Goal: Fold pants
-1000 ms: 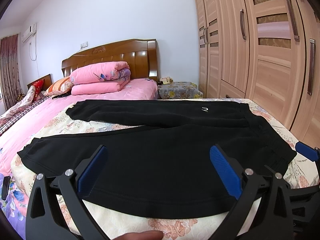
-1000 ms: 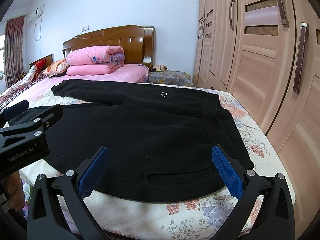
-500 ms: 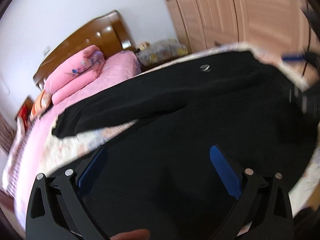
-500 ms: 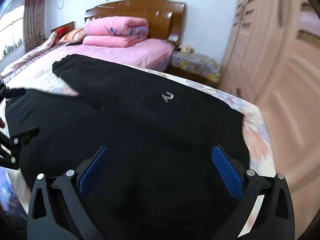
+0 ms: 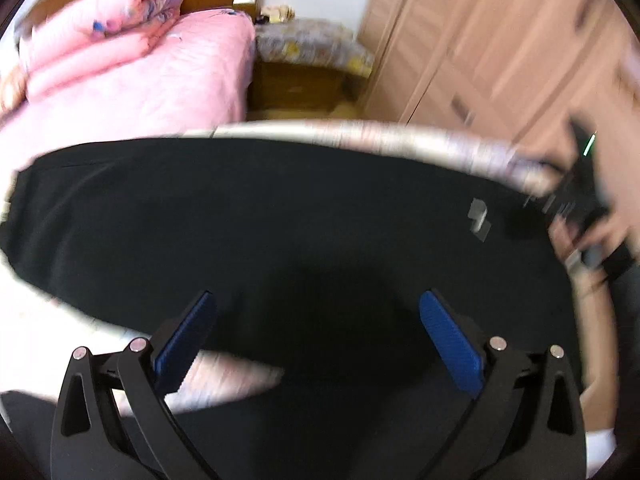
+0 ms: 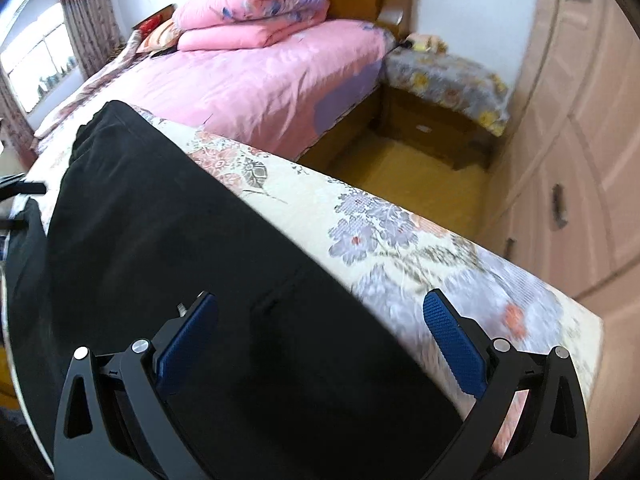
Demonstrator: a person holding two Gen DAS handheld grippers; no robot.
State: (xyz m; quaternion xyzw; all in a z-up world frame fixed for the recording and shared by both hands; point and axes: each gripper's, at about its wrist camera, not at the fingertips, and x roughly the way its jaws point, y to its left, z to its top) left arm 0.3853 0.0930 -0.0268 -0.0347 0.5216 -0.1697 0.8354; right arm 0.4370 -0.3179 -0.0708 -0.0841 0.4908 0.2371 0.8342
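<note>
Both the left gripper [image 5: 318,334] and right gripper [image 6: 320,336] are held spread wide with nothing between the pads, poised low over the black pants [image 6: 168,264]; these are laid flat on the floral sheet [image 6: 400,240], judged ready for a first grasp

Lighting, as we record it: bright daylight from the window [image 6: 38,64]. Left wrist view heavily motion-blurred; right sharper, smeared rightward. We note fisheye bending and dark corners.
</note>
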